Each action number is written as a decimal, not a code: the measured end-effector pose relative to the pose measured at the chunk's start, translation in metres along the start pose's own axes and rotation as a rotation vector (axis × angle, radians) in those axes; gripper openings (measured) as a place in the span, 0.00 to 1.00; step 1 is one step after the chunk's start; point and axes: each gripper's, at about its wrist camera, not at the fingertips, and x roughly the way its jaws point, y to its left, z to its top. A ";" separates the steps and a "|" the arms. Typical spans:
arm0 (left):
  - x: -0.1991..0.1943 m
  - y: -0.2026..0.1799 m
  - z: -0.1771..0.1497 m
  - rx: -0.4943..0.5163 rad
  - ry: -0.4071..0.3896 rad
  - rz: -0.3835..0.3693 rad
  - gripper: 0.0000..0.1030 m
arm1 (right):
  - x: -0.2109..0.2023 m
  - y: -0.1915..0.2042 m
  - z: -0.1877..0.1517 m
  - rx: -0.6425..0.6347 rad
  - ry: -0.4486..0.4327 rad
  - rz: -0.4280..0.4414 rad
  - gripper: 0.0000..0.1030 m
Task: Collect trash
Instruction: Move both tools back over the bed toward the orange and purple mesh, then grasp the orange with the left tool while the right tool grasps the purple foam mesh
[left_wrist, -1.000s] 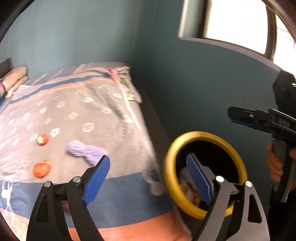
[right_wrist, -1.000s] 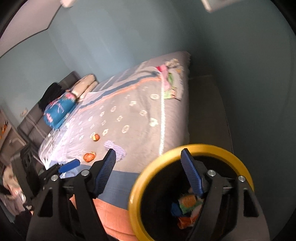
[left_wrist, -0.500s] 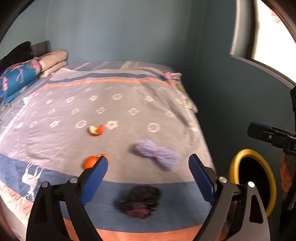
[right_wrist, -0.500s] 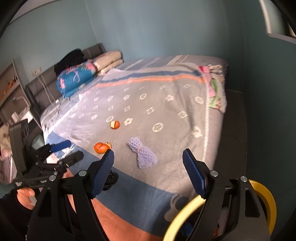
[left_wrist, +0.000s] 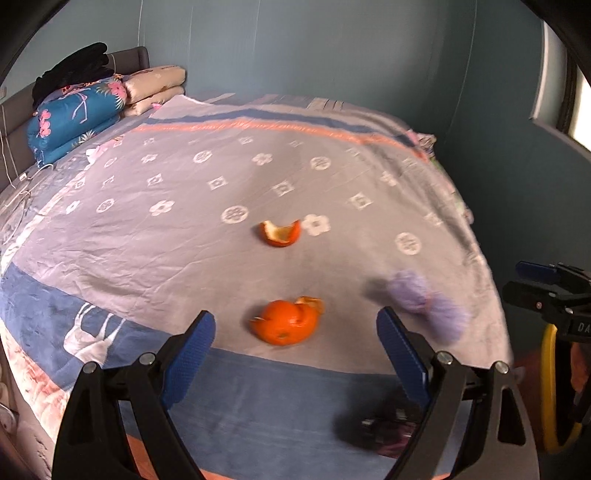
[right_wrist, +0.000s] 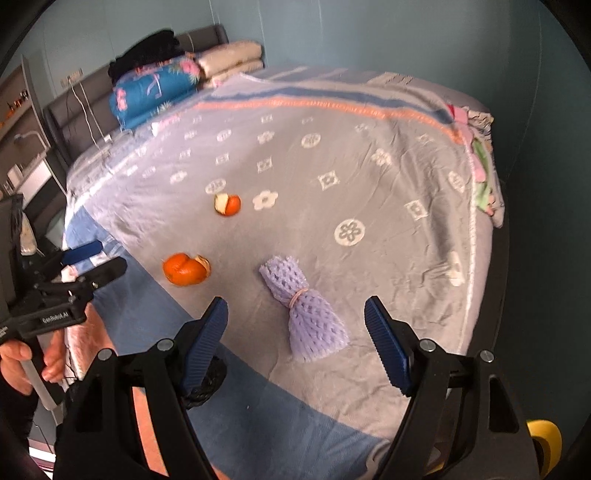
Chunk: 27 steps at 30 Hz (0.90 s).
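Note:
Trash lies on a grey patterned bedspread (left_wrist: 166, 236). A large orange peel (left_wrist: 284, 325) sits just ahead of my open, empty left gripper (left_wrist: 294, 314). A smaller peel (left_wrist: 279, 234) lies farther back. A purple foam fruit net (right_wrist: 303, 306), tied in the middle, rests between and just beyond the open fingers of my right gripper (right_wrist: 295, 301), untouched. The same net (left_wrist: 430, 306) shows blurred in the left wrist view. A dark crumpled item (left_wrist: 380, 428) lies on the blue stripe near the bed's edge. The left gripper (right_wrist: 92, 262) appears at the right wrist view's left side, held by a hand.
A yellow-rimmed bin (left_wrist: 550, 387) stands off the bed's right corner, mostly out of frame. Folded quilts and pillows (left_wrist: 81, 118) are stacked at the headboard. Clothes (right_wrist: 484, 173) hang over the bed's far right edge. Shelving (right_wrist: 22, 122) is at the left.
Both grippers swung left from over the yellow bin to over the bed and dropped closer to it. The peels and net now lie right in front of the fingers.

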 end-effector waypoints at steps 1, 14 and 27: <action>0.004 0.003 0.000 -0.002 0.005 0.005 0.83 | 0.012 0.004 0.001 -0.009 0.019 -0.002 0.71; 0.070 0.022 -0.004 -0.012 0.089 -0.006 0.83 | 0.094 0.012 0.008 -0.046 0.140 -0.028 0.71; 0.126 0.017 0.001 -0.028 0.174 -0.042 0.83 | 0.138 0.008 0.007 -0.043 0.213 -0.061 0.71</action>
